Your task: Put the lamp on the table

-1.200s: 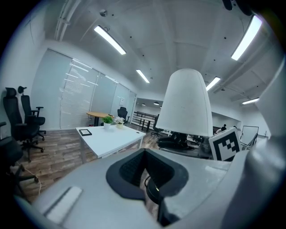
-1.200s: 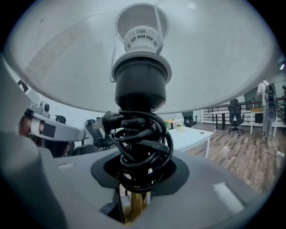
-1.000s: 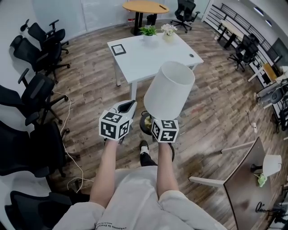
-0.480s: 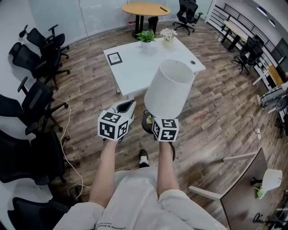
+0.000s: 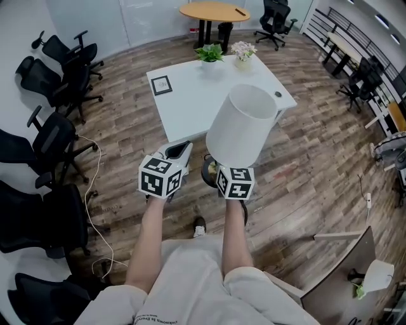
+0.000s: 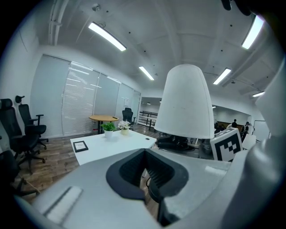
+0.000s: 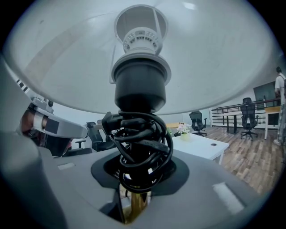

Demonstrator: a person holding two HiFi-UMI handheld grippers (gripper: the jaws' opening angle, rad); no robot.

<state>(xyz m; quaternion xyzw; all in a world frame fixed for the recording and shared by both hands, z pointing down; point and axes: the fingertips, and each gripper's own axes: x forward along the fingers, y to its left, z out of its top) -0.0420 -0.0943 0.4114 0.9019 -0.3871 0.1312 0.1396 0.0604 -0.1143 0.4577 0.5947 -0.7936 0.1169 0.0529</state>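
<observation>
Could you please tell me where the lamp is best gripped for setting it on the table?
Grip the lamp by its slim brass stem just under the coiled cord, coming in from the side, as the right gripper has it. The stem is narrow enough for the jaws; the shade is far too wide and smooth.

Wood-plank floor (image 5: 317, 165). Black office chairs (image 5: 54, 136) line the left wall. A white surface (image 5: 190, 101) stands mid-room, a round wooden table (image 5: 214, 11) beyond. Strip lights (image 6: 107, 36) overhead; blinds (image 6: 80, 100) cover windows.
</observation>
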